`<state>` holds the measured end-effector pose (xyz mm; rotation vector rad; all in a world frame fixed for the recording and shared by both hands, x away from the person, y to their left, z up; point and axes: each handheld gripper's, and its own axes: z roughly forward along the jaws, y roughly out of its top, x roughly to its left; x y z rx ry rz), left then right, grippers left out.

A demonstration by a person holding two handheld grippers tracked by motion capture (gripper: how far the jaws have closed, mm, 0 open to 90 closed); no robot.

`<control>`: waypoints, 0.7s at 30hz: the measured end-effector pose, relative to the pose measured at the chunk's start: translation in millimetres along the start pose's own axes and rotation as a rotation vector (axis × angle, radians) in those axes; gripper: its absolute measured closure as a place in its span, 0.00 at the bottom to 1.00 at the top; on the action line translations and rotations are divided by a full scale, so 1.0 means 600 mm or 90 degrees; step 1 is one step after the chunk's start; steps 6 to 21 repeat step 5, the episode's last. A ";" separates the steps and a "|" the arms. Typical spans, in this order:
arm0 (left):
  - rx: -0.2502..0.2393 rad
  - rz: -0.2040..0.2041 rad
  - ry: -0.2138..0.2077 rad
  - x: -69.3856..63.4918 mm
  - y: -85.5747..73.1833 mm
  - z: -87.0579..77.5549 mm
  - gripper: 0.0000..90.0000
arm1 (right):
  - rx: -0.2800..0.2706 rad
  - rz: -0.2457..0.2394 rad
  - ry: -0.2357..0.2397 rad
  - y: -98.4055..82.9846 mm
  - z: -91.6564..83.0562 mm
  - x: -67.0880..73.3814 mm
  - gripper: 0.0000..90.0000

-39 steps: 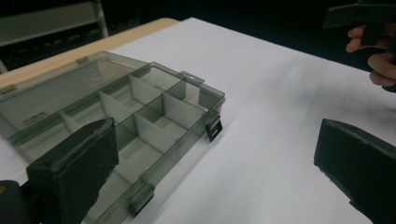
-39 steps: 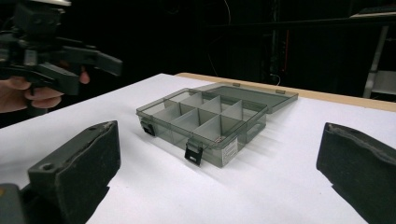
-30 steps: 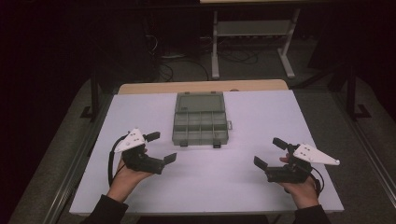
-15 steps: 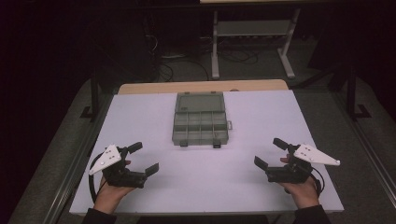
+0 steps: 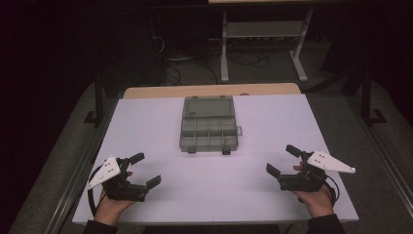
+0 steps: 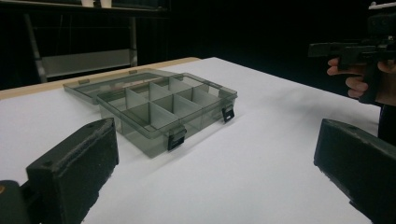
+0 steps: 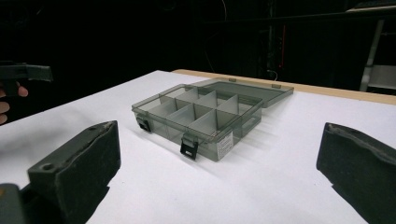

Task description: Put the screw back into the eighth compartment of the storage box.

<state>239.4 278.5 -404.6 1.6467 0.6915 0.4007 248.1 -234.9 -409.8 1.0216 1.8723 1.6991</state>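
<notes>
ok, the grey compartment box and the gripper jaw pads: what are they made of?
Smoky grey see-through compartment box: looks like rigid moulded plastic, glossy; the dividers show through its walls. Black jaw pads on the right gripper: matte, slightly grainy, likely foam or rubber; cannot tell which.

- A lab or recording room set up for capturing handling work, not a home: the surroundings are dark, and only the white rectangular bench [image 5: 272, 126] is lit.
- The bench top is a plain white sheet laid over a pale wooden board [image 5: 209, 90] whose far edge shows.
- Behind it stands a grey metal frame stand [image 5: 263, 34] with splayed feet, and black cables [image 5: 190, 63] lie loose on the grey carpeted floor [image 5: 336, 112].
- Dark metal rails [image 5: 80, 165] run along the bench's sides.
- A smoky-grey clear plastic compartment box [image 5: 208, 125], lid open, sits alone mid-bench like a test piece.
</notes>
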 end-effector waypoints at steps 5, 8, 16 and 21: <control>-0.006 0.000 -0.001 0.002 0.000 -0.001 0.00 | 0.000 0.000 0.001 0.000 0.000 0.001 0.00; -0.006 0.000 -0.001 0.002 0.000 -0.001 0.00 | 0.000 0.000 0.001 0.000 0.000 0.001 0.00; -0.006 0.000 -0.001 0.002 0.000 -0.001 0.00 | 0.000 0.000 0.001 0.000 0.000 0.001 0.00; -0.006 0.000 -0.001 0.002 0.000 -0.001 0.00 | 0.000 0.000 0.001 0.000 0.000 0.001 0.00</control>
